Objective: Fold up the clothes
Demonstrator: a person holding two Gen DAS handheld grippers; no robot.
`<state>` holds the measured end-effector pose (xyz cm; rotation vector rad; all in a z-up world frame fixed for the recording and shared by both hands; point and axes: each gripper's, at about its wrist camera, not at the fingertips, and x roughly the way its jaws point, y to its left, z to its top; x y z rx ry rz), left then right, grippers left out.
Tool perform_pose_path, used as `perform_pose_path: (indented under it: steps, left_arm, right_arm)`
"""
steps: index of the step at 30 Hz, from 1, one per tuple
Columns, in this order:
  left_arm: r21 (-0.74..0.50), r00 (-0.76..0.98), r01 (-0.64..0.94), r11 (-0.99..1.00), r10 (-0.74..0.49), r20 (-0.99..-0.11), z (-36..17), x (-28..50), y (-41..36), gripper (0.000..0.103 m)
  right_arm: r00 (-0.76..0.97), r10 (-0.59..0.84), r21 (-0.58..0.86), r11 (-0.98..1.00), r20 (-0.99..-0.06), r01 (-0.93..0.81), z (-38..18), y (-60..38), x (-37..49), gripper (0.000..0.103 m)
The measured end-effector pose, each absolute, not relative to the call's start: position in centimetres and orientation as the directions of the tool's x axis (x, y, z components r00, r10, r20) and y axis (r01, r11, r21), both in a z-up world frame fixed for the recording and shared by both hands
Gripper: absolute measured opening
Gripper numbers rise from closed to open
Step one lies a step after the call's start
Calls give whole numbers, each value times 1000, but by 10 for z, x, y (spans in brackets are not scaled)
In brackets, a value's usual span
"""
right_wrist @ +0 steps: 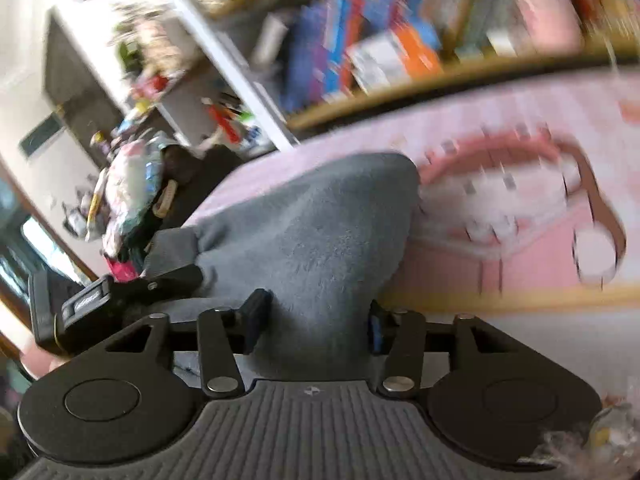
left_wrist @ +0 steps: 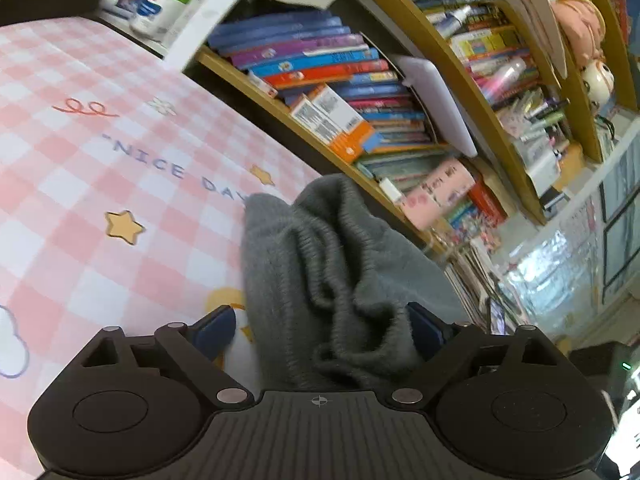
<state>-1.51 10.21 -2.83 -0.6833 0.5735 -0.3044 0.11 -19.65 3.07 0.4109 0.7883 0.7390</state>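
The left gripper (left_wrist: 320, 332) stands wide, its blue pads (left_wrist: 216, 330) well apart, with a bunched fold of the grey knitted garment (left_wrist: 320, 264) lying loose in the gap; the cloth brushes the right-hand pad but I see no pinch on it. The right gripper (right_wrist: 316, 322) is narrower, and the same grey garment (right_wrist: 304, 232) fills the space between its pads — whether they truly press on the cloth or only flank it I cannot tell, since the picture is smeared. The garment itself lies in a crumpled heap on the pink checked tablecloth (left_wrist: 100, 184), near the edge that faces the bookshelf (left_wrist: 360, 92), and in the right wrist view it rises in a peak in front of the gripper. My worry from here is that the heap is gathered, not spread: a jaw closing now would likely take several layers at once, so the fold comes out lumpy or drags the whole piece along. With the left side let go, the knit may also slump off toward the shelf side. Around it, the cloth surface is roomy on the left, printed with stars (left_wrist: 122, 226) and lettering. The packed books (left_wrist: 320, 64) sit just past the table edge, and a clutter of pens and bottles (left_wrist: 160, 0) stands at the far corner — neither lies in the way unless the garment is swung outward.
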Motion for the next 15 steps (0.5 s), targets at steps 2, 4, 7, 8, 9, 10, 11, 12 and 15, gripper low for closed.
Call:
perform_pose_path:
  steps: [2,4,7,8,9,10,11,12,15]
  left_arm:
    - [-667,799,88,740,-452,-396,-28,-12,99,92]
    - [-668,801,77,740,-445,-401,-28,-9,96,88]
    - [-679,799,69,731,-448,-402,-29,-6,94,80]
    - [-683,798,67,728,-450,-401,-30,-6,94,78]
    - [-686,797,67,724,-452,-399,-30,-5,94,76]
    - [-691,797,66,720,-455,-398,-31,-5,95,74]
    - [-694,797,66,717,-457,-396,-31,-4,95,70]
    - [-693,799,67,717,-455,-393,-30,-4,95,68]
    - [-670,822,87,738,-433,-370,-24,-8,90,57]
  right_arm:
    - [459,745,628,661,-485,-411,25,-202,7,55]
    - [443,755,657,647,-483,-387,21,-206,11,59]
    - [417,770,690,628,-484,-359,14,-206,18,65]
    - [409,776,702,619,-480,-351,12,-205,21,66]
    - [401,783,711,610,-475,-349,11,-204,23,66]
    - [394,788,716,604,-472,-351,11,-202,24,65]
    - [394,789,708,606,-473,-363,13,-199,24,61]
    - [393,789,700,607,-473,-376,14,-196,24,54]
    - [423,771,626,635,-476,-453,24,-188,16,43]
